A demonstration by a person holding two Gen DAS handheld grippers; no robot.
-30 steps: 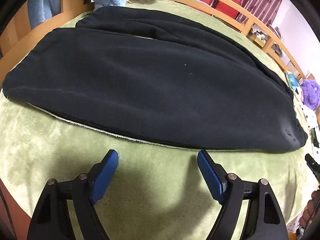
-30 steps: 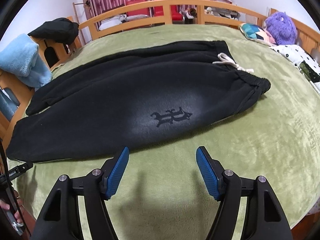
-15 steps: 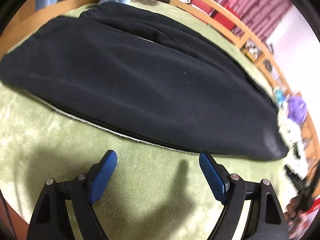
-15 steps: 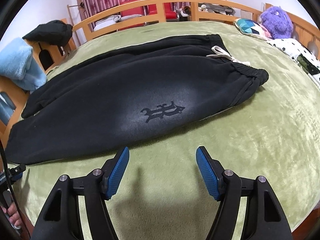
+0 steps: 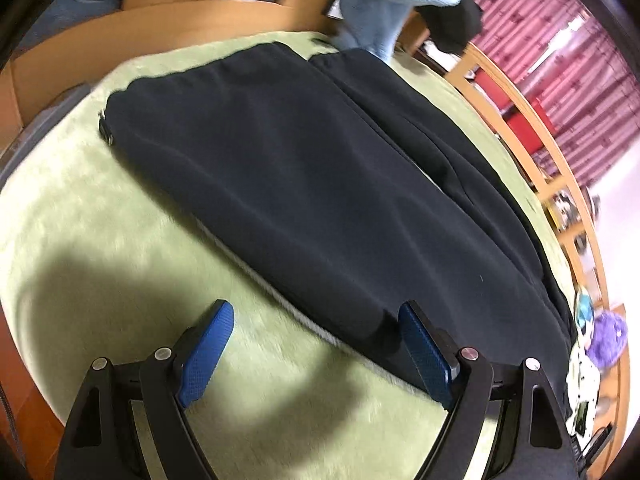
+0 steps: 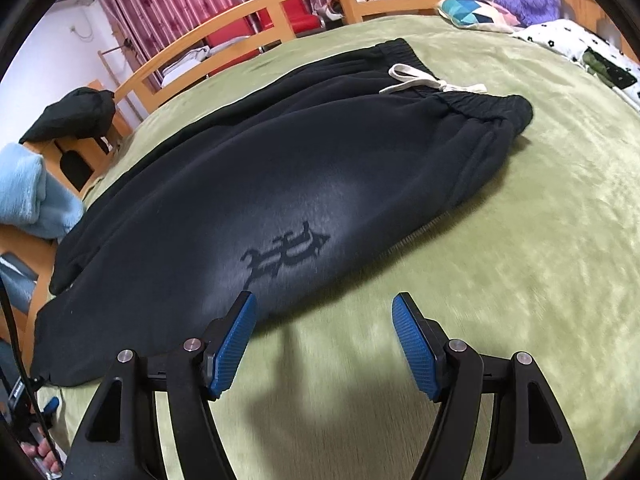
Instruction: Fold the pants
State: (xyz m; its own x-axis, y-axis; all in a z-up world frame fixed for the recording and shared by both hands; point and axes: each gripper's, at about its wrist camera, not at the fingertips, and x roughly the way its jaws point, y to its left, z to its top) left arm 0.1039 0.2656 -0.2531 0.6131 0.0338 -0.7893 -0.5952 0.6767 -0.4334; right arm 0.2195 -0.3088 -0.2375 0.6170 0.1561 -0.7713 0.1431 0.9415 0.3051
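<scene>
Right wrist: pants point(image 6: 280, 184) bear dark emblem point(image 6: 286, 250), lettering unreadable.

Near side: bare green blanket point(image 6: 520, 240), open passage.
Far side: wooden rail point(image 6: 248, 4) blocks.
Centre: pants point(image 6: 248, 184) lying flat.

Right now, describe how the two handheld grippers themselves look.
The left gripper and right gripper look alike: black plastic frames with triangular cut-outs and silver round pivot pins, each finger faced with a blue ribbed pad. A thin black cable hangs at the right view's left edge.
</scene>
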